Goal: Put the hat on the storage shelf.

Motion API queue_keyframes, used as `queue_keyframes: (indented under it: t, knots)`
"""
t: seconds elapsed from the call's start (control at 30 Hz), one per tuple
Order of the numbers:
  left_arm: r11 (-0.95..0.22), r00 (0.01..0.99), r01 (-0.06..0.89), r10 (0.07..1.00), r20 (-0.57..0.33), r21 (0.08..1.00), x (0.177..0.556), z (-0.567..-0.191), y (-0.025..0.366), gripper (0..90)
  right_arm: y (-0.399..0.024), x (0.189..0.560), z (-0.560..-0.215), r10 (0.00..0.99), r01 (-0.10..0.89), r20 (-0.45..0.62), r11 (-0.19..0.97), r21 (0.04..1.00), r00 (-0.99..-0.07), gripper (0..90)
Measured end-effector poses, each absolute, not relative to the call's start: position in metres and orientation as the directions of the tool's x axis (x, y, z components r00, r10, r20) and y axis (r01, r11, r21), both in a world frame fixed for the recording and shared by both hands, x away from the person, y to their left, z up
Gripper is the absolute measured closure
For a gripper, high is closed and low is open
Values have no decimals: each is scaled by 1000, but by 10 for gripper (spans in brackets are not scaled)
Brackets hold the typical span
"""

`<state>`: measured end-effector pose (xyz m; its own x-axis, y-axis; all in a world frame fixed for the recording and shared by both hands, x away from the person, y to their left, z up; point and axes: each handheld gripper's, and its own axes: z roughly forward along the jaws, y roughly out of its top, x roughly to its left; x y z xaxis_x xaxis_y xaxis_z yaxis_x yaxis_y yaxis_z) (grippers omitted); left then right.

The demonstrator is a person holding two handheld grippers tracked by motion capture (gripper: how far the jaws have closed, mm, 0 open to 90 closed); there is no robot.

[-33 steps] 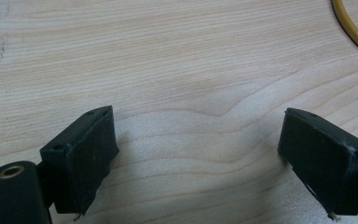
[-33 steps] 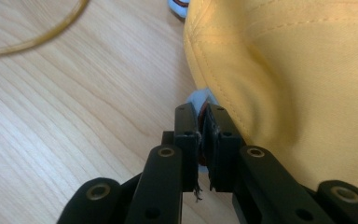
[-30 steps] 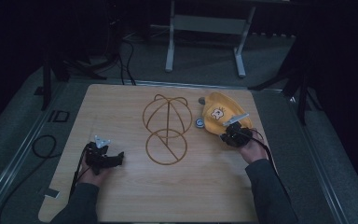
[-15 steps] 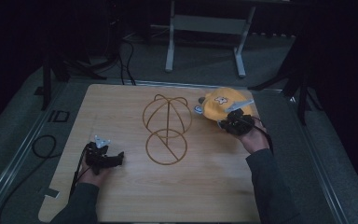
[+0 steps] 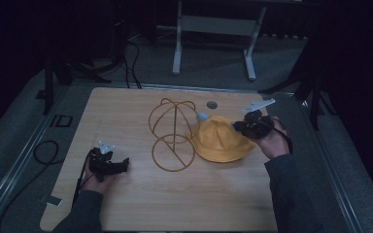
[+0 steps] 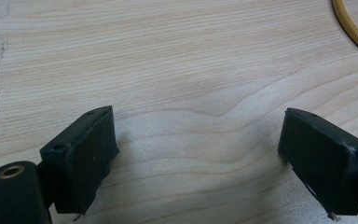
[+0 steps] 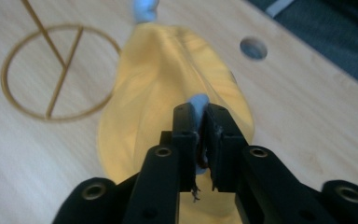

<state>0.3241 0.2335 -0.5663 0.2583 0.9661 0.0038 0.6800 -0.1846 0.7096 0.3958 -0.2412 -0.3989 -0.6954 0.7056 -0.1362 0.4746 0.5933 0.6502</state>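
A yellow hat with pale blue trim lies dome-up on the wooden table, just right of a gold wire hat stand. My right gripper is at the hat's right edge. In the right gripper view its jaws pinch a pale blue tab of the hat; they have just been opening slightly, with the tab still between them. My left gripper rests at the front left, left of the stand's base ring. Its jaws are open over bare wood.
A round hole pierces the table behind the hat. Cables lie on the floor left of the table. A metal frame stands beyond the far edge.
The hat has swung from the back right, underside showing, to dome-up beside the stand. My right hand has risen and shifted with it. The left gripper has stayed put.
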Motion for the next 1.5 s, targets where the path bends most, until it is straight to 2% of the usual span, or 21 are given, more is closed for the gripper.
queue_keyframes:
  t: [0.17,0.8,1.17,1.23,1.33,1.5]
  knots:
    - [-185,259,680,966,3,709,324,-566,233,115,-238,396,-402,664,469,-162,659,588,-730,738]
    - [-186,260,681,966,3,708,324,-566,234,115,-209,427,-404,590,450,-245,773,447,-770,708]
    - [-187,260,681,966,4,708,324,-566,234,115,-188,455,-415,558,483,-211,815,320,-803,670]
    - [-186,261,681,965,4,708,324,-566,234,115,-185,460,-420,552,489,-203,823,289,-809,708]
    - [-187,261,681,965,4,708,324,-566,234,115,-180,462,-424,533,484,-198,839,251,-822,835]
    - [-186,260,681,965,4,708,324,-566,234,115,-179,457,-420,515,458,-240,851,256,-823,849]
